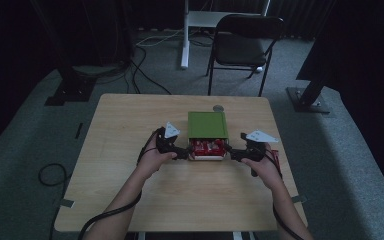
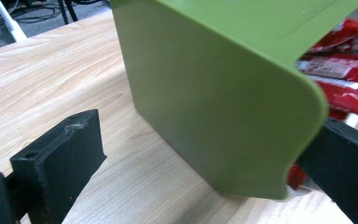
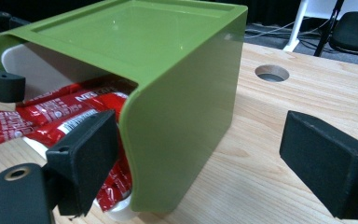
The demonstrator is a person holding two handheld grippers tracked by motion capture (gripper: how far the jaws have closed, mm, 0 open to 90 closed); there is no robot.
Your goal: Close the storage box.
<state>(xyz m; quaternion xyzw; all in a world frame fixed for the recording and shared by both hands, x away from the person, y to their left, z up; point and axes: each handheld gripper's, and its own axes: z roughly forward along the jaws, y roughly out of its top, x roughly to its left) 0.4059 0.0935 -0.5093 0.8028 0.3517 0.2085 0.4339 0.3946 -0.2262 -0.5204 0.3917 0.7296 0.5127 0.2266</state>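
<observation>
A green box-shaped cover (image 1: 207, 124) lies on the wooden table (image 1: 130, 130), its open front facing me. Red snack packets (image 1: 207, 147) spill out of a white tray (image 3: 119, 211) inside it. My left gripper (image 1: 184, 152) is open at the cover's front left corner; in the left gripper view the green side wall (image 2: 214, 93) stands between the wide jaws of the left gripper (image 2: 205, 163), untouched. My right gripper (image 1: 233, 154) is open at the front right corner. In the right gripper view the right gripper (image 3: 205, 158) straddles the green wall (image 3: 182, 126), one jaw in front of the red packets (image 3: 60, 116).
A round hole (image 1: 218, 108) is cut in the table just behind the cover. A black folding chair (image 1: 245, 40) and a white desk leg (image 1: 184, 35) stand beyond the far edge. Cables (image 1: 145, 75) lie on the grey carpet.
</observation>
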